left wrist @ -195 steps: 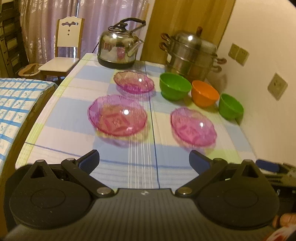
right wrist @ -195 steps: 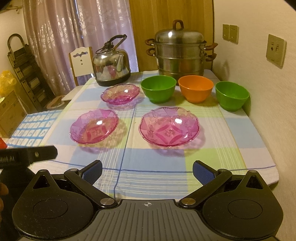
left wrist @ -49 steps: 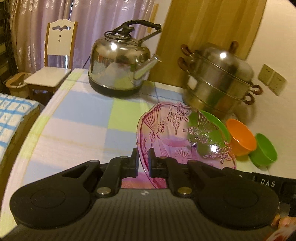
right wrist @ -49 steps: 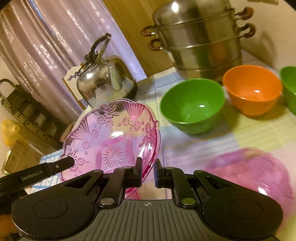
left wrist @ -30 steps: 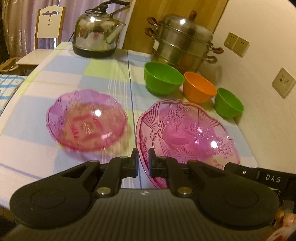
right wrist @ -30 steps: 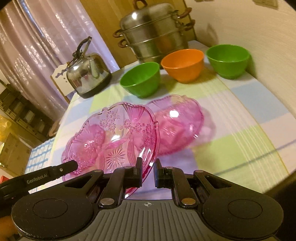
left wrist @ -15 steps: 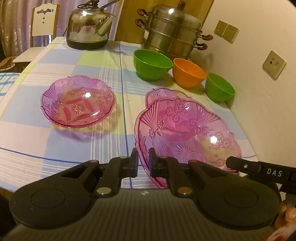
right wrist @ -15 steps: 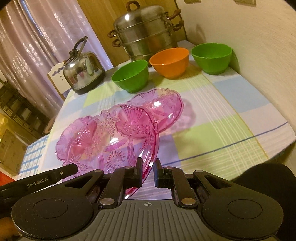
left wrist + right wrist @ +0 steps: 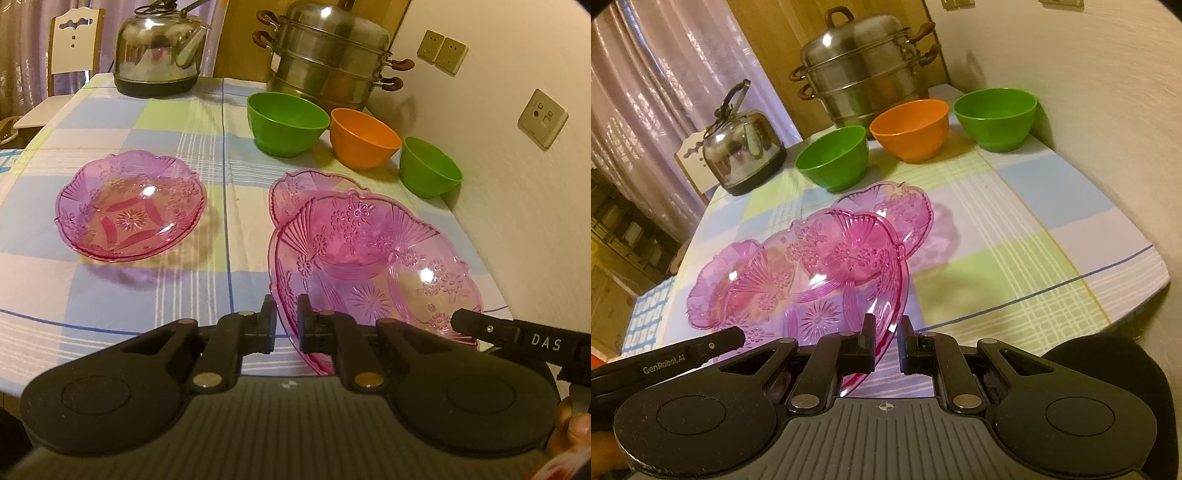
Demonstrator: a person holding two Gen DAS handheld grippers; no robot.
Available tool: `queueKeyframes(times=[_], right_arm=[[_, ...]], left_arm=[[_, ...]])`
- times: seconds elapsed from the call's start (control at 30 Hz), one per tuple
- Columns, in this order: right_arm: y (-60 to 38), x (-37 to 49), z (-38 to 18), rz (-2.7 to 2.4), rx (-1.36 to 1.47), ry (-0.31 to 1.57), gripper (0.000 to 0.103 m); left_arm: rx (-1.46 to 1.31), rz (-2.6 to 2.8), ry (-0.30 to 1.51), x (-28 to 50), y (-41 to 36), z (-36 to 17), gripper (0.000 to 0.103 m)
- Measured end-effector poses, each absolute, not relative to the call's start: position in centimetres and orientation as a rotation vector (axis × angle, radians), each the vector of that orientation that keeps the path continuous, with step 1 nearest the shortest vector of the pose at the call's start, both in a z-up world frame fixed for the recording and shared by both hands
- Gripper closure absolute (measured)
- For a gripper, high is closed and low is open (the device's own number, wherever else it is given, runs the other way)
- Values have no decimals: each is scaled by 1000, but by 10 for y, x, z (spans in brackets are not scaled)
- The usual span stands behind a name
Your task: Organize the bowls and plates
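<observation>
Both grippers pinch the same pink glass plate by opposite rims. My left gripper is shut on its left rim; the plate hangs just above a second pink plate on the table. My right gripper is shut on the right rim of the held plate, with the lower plate behind it. A third pink plate lies to the left. Two green bowls and an orange bowl stand in a row behind.
A steel kettle and a stacked steamer pot stand at the back of the checked tablecloth. A wall with sockets runs along the right. A chair stands past the far left corner.
Both grippers have carried the held plate forward and lower over the right-hand pink plate. Both stay shut on it.
</observation>
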State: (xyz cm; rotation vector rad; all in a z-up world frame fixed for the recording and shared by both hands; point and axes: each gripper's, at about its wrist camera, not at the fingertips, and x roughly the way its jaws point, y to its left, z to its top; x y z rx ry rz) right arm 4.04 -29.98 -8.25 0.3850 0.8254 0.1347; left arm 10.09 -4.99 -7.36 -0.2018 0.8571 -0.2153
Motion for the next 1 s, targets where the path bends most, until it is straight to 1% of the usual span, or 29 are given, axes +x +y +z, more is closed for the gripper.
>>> queueKeyframes(times=[0.57,1.0], right_arm=[[-315,71,-86,108,393,820,91],[-321,130,-95,88,369,813,91]], left_arm=[[-201,-239,843,135,-64,-76,93],[-166,-260,818,196,-73,-84,93]])
